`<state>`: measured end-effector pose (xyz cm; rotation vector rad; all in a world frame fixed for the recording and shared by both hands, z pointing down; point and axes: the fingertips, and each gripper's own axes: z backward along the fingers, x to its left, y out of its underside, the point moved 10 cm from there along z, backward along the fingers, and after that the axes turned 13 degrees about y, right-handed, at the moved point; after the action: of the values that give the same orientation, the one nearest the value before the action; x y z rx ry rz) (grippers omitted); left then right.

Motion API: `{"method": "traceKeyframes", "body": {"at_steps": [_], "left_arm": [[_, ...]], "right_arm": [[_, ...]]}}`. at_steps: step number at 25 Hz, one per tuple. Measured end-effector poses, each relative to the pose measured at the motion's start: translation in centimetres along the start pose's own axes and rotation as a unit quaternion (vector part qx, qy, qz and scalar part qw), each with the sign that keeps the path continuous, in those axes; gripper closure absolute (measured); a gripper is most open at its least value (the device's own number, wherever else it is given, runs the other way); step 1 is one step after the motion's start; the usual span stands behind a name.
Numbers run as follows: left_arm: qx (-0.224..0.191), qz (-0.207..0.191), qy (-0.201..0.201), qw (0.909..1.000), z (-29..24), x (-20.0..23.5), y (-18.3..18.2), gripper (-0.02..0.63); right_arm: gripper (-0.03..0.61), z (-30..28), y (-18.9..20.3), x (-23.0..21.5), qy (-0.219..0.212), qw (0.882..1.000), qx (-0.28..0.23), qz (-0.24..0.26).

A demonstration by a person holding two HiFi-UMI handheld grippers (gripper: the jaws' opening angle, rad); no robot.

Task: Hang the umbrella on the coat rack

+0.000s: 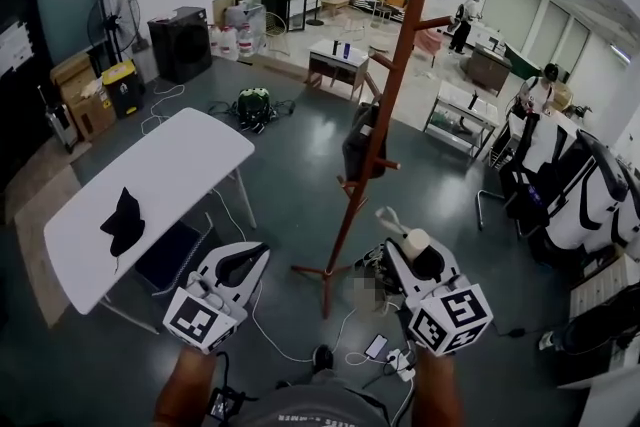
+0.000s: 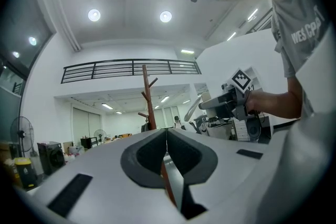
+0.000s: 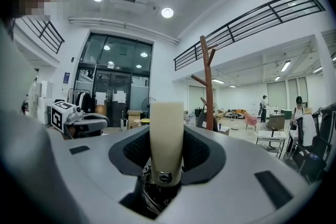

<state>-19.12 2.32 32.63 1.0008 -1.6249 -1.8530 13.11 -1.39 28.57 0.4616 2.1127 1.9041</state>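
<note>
The right gripper (image 3: pixel 167 139) clamps the umbrella (image 1: pixel 414 241) by its handle near the coat rack (image 1: pixel 385 105), ready for hanging; the left gripper (image 2: pixel 167 134), jaws together, holds nothing.

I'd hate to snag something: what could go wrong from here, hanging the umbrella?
The right gripper clamps the umbrella by its cream handle, so hooking a peg of the coat rack may be awkward. A dark bag already hangs on a lower peg. Floor cables and a power strip lie near the rack's base: a trip hazard.
</note>
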Motion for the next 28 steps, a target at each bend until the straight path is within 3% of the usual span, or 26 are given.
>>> {"method": "traceKeyframes", "body": {"at_steps": [5, 28], "left_arm": [[0.000, 0.018, -0.007, 0.9998, -1.6, 0.6, 0.7, 0.596], [0.043, 0.027, -0.088, 0.9948, -7.8, 3.9, 4.0, 0.595]], "right_arm": [[0.419, -2.6, 0.2, -1.2, -0.017, 1.000, 0.003, 0.001], [0.420, -14.8, 4.2, -6.0, -0.109, 0.992, 0.064, -0.002]]}}
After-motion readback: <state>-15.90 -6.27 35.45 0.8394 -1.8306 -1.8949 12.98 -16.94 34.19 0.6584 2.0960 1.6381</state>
